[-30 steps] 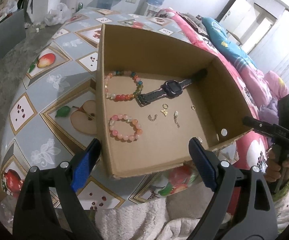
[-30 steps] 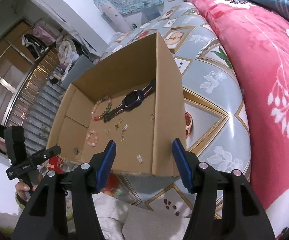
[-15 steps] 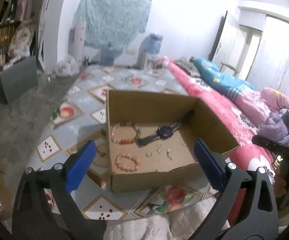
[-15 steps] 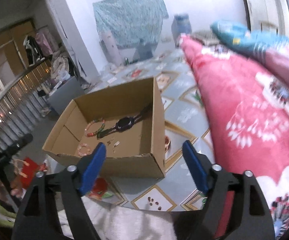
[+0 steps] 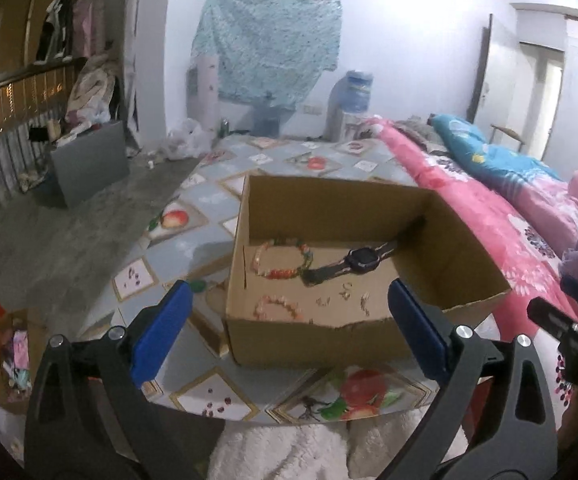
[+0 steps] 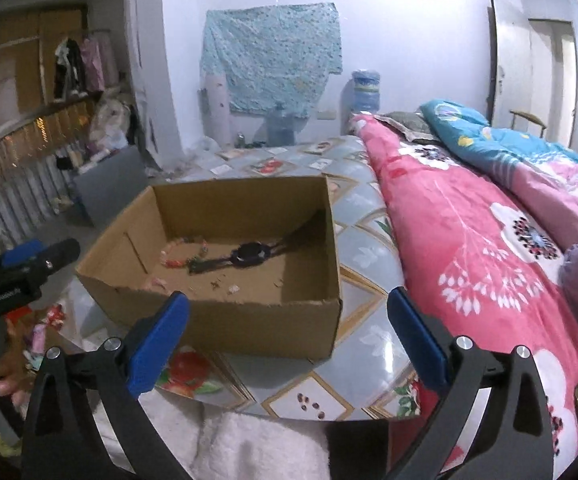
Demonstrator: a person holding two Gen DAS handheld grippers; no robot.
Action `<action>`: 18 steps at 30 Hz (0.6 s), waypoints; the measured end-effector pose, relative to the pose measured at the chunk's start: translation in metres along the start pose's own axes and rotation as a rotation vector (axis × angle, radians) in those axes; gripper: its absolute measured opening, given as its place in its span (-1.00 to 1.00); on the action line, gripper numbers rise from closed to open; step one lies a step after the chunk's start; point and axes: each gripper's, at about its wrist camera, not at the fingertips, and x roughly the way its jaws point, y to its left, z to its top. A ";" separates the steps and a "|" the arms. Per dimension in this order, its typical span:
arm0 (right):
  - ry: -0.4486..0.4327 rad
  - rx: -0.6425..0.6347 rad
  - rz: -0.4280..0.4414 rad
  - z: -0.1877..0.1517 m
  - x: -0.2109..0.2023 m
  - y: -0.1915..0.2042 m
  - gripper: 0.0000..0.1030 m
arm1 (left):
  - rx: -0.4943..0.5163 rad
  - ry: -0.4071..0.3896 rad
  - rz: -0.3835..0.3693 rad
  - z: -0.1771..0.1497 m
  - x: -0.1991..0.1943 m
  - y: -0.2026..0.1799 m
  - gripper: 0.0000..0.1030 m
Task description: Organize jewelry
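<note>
Left tool (image 5: 289, 334) wide apart, nothing between its pads. Right tool (image 6: 289, 332) also empty, jaws opening out to full spread. Both tools have pulled back and up from the cardboard box (image 5: 309, 340); a second ago they hung close over its near wall, now the whole box and room show. Box sits on the fruit-print mat (image 5: 217, 396) beside the pink blanket (image 6: 469, 248). Inside lie the watch (image 5: 363, 258), bead bracelet (image 5: 285, 260), pink bracelet (image 5: 277, 306) and small earrings (image 5: 345, 296). Nothing outside the box, so the sorting looks finished, with the tools retreating.
</note>
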 end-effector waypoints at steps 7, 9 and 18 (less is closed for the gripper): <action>0.068 0.019 0.013 -0.008 0.011 0.007 0.87 | -0.035 0.106 0.025 -0.014 0.018 0.001 0.84; 0.106 0.012 0.023 -0.010 0.018 0.009 0.87 | -0.026 0.140 0.023 -0.019 0.023 -0.004 0.84; 0.289 0.040 0.055 -0.015 0.058 0.015 0.87 | -0.029 0.256 0.084 -0.027 0.045 -0.013 0.84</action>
